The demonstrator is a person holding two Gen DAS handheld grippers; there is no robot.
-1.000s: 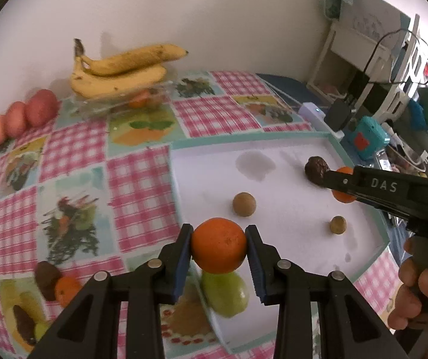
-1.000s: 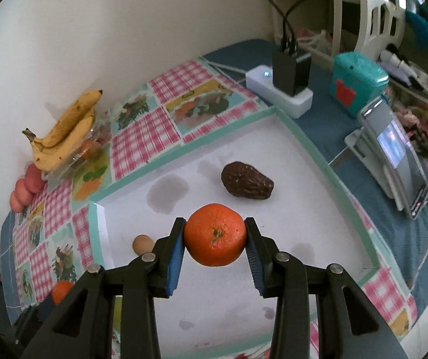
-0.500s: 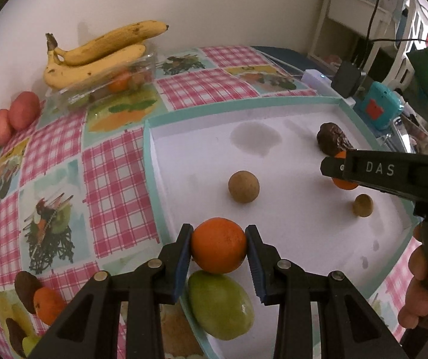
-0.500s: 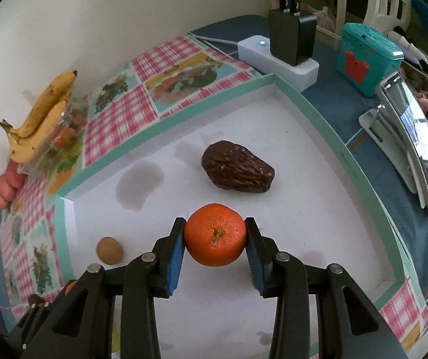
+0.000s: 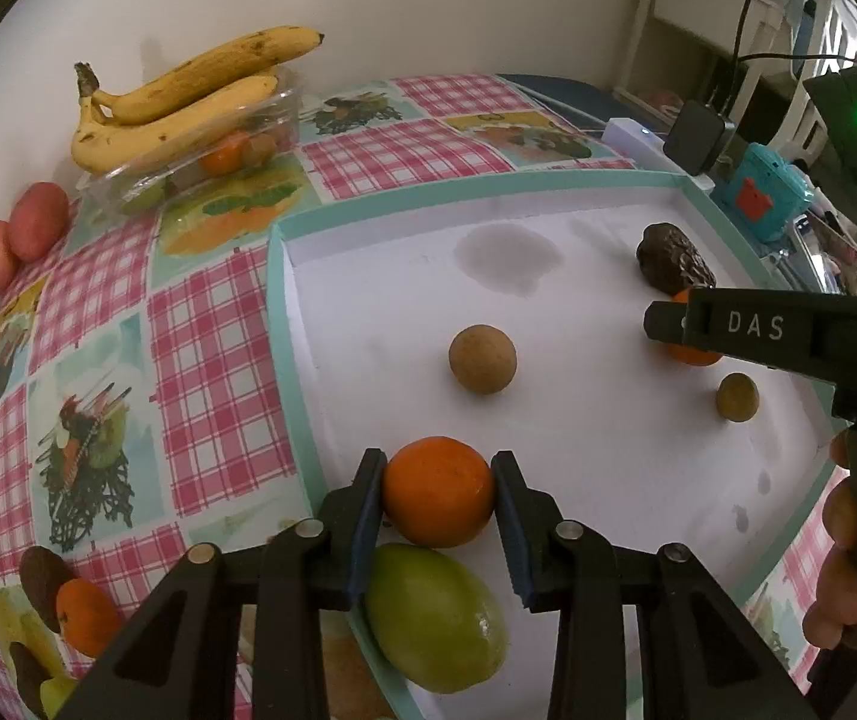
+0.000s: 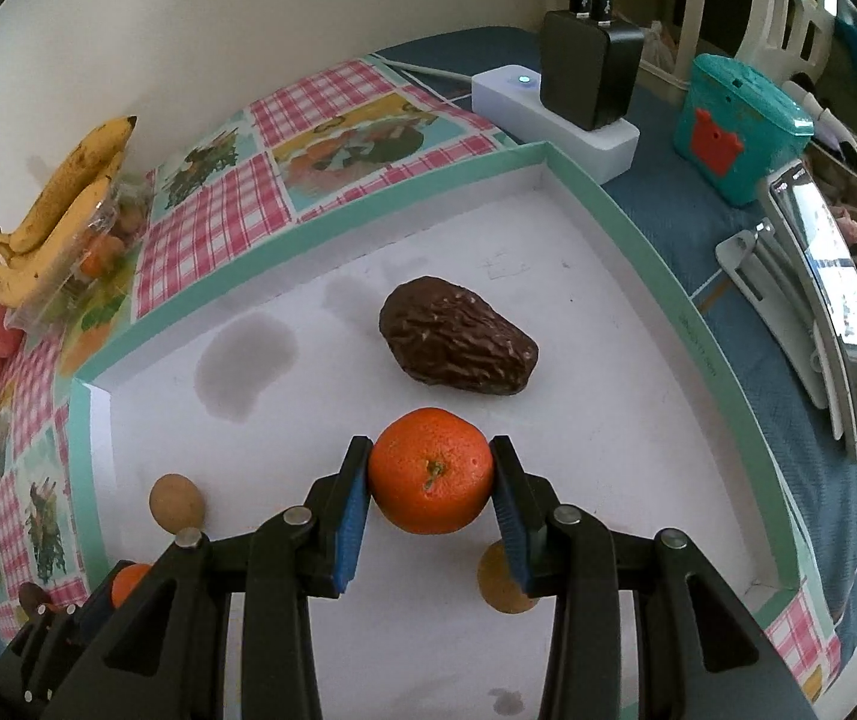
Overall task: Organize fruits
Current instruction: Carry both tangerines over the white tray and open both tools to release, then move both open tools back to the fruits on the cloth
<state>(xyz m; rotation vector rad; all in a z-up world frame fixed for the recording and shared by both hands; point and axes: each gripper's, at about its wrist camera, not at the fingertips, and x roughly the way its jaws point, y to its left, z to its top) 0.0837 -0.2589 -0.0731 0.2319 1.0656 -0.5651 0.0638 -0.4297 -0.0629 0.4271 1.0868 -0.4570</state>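
Checked cloth surface [image 5: 212, 324], white tray [image 5: 548, 222] on it. Left gripper [image 5: 437, 501] clamps an orange [image 5: 437, 498] at the tray's near-left edge, just above a green fruit [image 5: 434, 618]; its jaws just eased slightly wider. Right gripper [image 6: 431, 483] clamps another orange [image 6: 428, 471] low over mid-tray; brown avocado [image 6: 458, 345] lies just beyond, long axis crosswise.

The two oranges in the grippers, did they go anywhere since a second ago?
Both came down toward the white tray. The left gripper has lowered its orange to just above the green fruit; its jaws have just been opening slightly, the orange between them. The right gripper holds its orange near the brown wrinkled fruit. The other fruit stayed where it was.
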